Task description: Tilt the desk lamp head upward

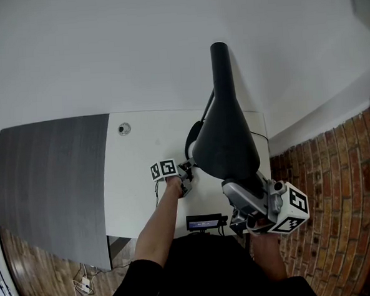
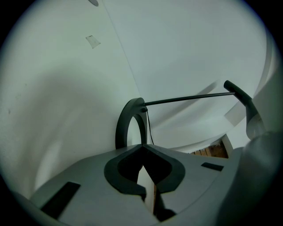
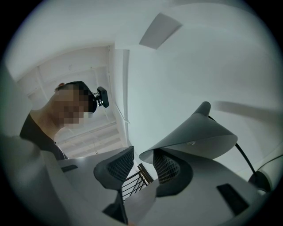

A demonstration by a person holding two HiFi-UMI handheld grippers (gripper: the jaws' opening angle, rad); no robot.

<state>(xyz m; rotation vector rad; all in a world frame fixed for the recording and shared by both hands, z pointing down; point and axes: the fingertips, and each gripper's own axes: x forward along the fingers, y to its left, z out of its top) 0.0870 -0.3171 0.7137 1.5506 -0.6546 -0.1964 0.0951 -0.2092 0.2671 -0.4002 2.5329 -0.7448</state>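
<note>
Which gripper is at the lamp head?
The right gripper, jaws apart at the rim of the lamp head; the left gripper, jaws together, is down by the lamp's ring-shaped stand.

One desk lamp [image 1: 225, 135] is showing, with a single head and a single ring-shaped base [image 2: 129, 121]. One white table [image 1: 135, 197] is showing beside one dark grey panel [image 1: 53, 183]. Two claws are appearing, the left claw [image 2: 142, 148] and the right claw [image 3: 141, 161], along with two marker cubes, the left marker cube [image 1: 163, 170] and the right marker cube [image 1: 293, 207]. One small round fitting [image 1: 124, 128], one small dark device [image 1: 205, 223] and one person [image 1: 199, 275] are making up the rest.
</note>
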